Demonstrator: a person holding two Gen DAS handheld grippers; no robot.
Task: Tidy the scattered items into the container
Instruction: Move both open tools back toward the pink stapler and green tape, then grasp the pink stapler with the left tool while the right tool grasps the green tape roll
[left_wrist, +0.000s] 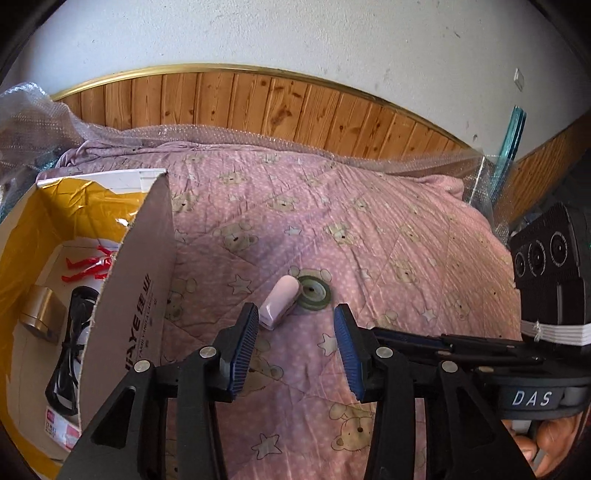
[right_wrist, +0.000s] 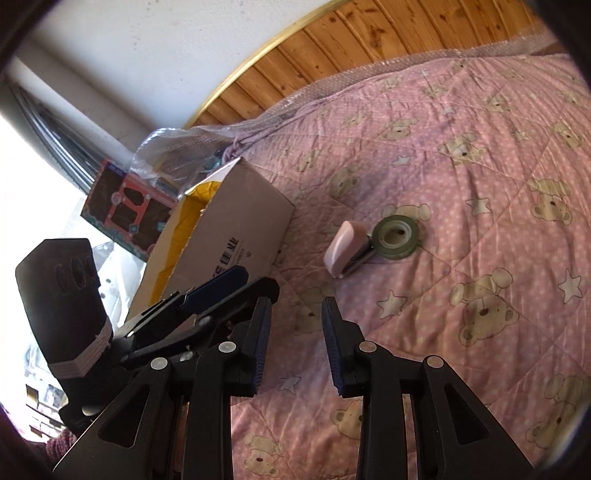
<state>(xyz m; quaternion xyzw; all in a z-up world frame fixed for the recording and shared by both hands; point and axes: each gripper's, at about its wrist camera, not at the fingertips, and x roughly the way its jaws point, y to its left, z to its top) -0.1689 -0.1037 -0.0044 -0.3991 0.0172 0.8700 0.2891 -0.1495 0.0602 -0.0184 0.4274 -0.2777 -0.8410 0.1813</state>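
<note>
A pink stapler (left_wrist: 279, 301) lies on the pink bear-print quilt (left_wrist: 369, 229), touching a green tape roll (left_wrist: 314, 293) on its right. My left gripper (left_wrist: 295, 317) is open just short of both, its left pad close to the stapler's near end, with nothing held. The open cardboard box (left_wrist: 140, 295) stands to the left and holds red pieces (left_wrist: 88, 264), a tan roll (left_wrist: 40, 314) and a black cable (left_wrist: 72, 339). In the right wrist view my right gripper (right_wrist: 295, 310) is open and empty, well short of the stapler (right_wrist: 341, 247) and tape roll (right_wrist: 395, 234), with the box (right_wrist: 229, 236) to the left.
Bubble wrap (left_wrist: 258, 134) runs along the quilt's far edge under wooden wall panelling (left_wrist: 295, 103). A teal plastic strip (left_wrist: 511, 147) stands at the far right corner. A colourful toy carton (right_wrist: 125, 210) sits beyond the box. A hand (left_wrist: 546, 439) holds the right gripper's handle.
</note>
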